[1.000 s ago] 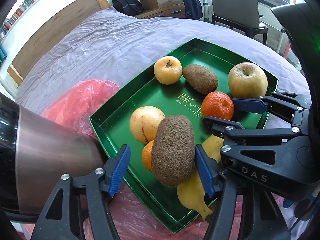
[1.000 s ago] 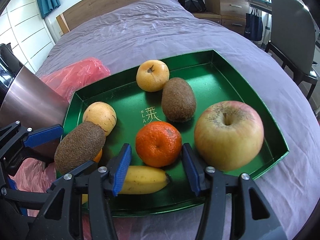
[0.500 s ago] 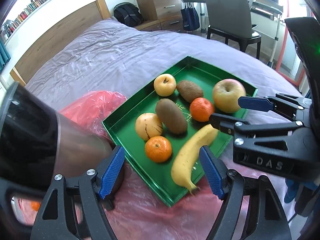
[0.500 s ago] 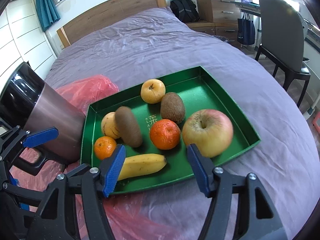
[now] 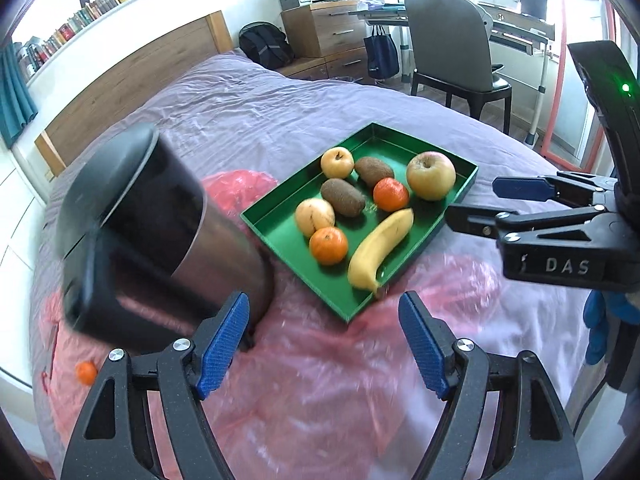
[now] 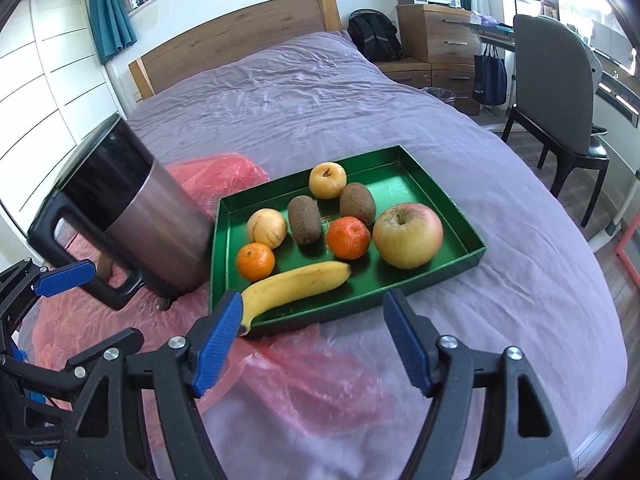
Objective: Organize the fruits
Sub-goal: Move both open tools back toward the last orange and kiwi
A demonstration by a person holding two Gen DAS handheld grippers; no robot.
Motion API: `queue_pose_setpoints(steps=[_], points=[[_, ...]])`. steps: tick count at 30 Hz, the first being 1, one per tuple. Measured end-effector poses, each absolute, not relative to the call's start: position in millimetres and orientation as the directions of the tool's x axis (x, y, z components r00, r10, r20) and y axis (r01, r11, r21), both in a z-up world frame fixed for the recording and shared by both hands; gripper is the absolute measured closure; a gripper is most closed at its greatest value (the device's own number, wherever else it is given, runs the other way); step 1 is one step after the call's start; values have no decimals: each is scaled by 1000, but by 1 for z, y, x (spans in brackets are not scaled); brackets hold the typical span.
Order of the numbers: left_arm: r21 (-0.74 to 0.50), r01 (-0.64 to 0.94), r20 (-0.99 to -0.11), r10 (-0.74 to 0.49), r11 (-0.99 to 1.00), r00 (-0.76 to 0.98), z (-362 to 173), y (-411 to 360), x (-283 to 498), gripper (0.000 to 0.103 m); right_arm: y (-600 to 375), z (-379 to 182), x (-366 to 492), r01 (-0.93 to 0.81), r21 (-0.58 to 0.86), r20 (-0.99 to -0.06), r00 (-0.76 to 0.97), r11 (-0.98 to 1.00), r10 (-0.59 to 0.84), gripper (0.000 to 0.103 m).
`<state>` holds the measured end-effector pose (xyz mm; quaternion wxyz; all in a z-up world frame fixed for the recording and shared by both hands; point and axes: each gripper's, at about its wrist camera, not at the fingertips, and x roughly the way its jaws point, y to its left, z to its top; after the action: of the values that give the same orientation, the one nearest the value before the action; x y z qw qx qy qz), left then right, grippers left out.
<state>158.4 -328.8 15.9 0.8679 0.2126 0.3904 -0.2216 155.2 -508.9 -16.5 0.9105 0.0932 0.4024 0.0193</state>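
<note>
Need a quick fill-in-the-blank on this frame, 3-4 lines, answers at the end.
1. The fruits lie in a ___ tray.
2. The tray holds two kiwis, two oranges, one banana, and one big ___ beside the orange.
3. The steel jug stands on the red ___ bag.
4. The left gripper and right gripper are both ___, holding nothing.

Answers: green; apple; plastic; open
</note>
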Motion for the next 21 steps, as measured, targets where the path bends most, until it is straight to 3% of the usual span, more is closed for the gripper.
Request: queue_pose_setpoints(steps=[21], points=[[167, 448, -773, -166, 878, 613, 23, -207, 81, 27, -417, 2, 78, -99, 173, -729, 656, 980, 195, 0]])
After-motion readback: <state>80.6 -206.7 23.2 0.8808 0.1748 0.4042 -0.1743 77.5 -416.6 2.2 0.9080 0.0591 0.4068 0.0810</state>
